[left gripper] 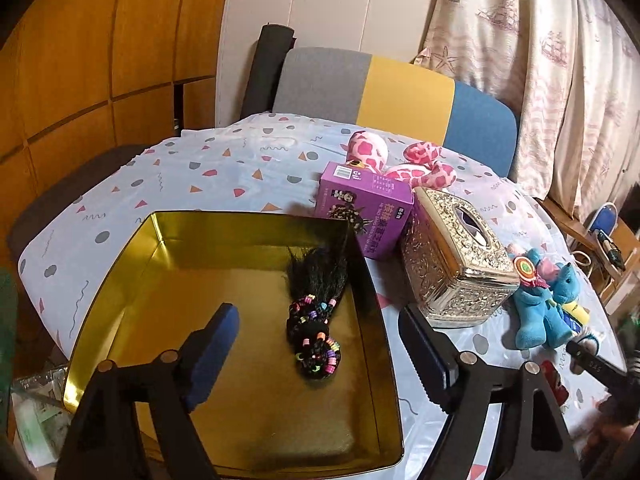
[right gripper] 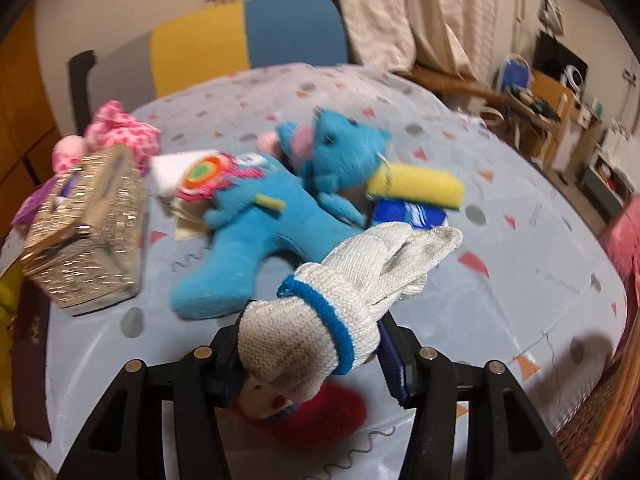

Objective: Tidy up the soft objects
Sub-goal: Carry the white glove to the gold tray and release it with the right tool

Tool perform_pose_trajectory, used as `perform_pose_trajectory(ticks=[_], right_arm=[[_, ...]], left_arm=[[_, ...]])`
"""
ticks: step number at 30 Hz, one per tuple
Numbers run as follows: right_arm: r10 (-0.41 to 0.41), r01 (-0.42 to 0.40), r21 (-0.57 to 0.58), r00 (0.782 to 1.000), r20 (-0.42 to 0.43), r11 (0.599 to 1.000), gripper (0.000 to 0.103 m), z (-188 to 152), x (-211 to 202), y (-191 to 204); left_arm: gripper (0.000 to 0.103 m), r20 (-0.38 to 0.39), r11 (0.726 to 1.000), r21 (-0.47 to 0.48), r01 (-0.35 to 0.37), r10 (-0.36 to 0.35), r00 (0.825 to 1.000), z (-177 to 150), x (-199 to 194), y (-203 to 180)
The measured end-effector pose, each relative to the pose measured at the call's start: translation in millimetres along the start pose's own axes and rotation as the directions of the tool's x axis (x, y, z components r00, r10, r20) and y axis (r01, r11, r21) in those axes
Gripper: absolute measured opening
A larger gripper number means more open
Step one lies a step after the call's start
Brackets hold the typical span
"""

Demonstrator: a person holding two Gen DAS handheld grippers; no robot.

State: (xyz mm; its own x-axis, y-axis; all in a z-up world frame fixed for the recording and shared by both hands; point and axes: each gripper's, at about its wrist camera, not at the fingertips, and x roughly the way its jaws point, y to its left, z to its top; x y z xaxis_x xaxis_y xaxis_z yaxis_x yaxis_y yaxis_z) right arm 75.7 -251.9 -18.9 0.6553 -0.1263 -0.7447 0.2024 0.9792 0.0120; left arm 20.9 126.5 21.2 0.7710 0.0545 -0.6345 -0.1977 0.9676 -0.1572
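Note:
A gold tin box [left gripper: 120, 280] sits on the table and holds a black hair piece with coloured beads [left gripper: 316, 320]. My left gripper [left gripper: 320, 348] hangs open above the tin, empty. My right gripper [right gripper: 308, 344] is shut on a white knit glove with a blue cuff [right gripper: 344, 292] and holds it above the table. Blue plush toys [right gripper: 256, 232] lie just beyond it and also show in the left wrist view [left gripper: 540, 312]. A pink spotted plush [left gripper: 400, 164] lies at the back. A red soft object [right gripper: 328, 416] lies under the right gripper.
A silver tissue box [left gripper: 452, 256] and a purple carton [left gripper: 364, 208] stand right of the tin. A yellow sponge [right gripper: 416, 188] and a blue packet [right gripper: 412, 216] lie past the plush toys. A wicker basket [right gripper: 600, 412] is at the right edge. A chair [left gripper: 400, 92] stands behind the table.

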Motion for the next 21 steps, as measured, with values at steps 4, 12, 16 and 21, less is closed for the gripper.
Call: perform_pose_trajectory(ticks=[4, 12, 16, 21], right_arm=[[0.061, -0.058, -0.065, 0.998, 0.036, 0.996, 0.056, 6.8, -16.6, 18.2], [0.26, -0.252, -0.251, 0.966, -0.003, 0.935, 0.056, 8.4, -42.9, 80.3], [0.373, -0.372, -0.333, 0.926, -0.062, 0.866, 0.056, 4.3, -56.4, 120.7], [0.492, -0.493, -0.451, 0.861, -0.129, 0.744, 0.056, -6.4, -77.5, 185.8]], left_arm=[[0.083, -0.011, 1.0, -0.011, 0.006, -0.006, 1.0, -0.6, 2.0, 3.1], [0.083, -0.017, 0.999, -0.034, -0.002, 0.001, 1.0, -1.2, 2.9, 11.8], [0.083, 0.002, 0.998, -0.058, -0.011, 0.011, 1.0, 2.4, -1.7, 23.2], [0.083, 0.046, 0.989, -0.132, -0.066, 0.073, 0.996, 13.3, -13.1, 54.9]])
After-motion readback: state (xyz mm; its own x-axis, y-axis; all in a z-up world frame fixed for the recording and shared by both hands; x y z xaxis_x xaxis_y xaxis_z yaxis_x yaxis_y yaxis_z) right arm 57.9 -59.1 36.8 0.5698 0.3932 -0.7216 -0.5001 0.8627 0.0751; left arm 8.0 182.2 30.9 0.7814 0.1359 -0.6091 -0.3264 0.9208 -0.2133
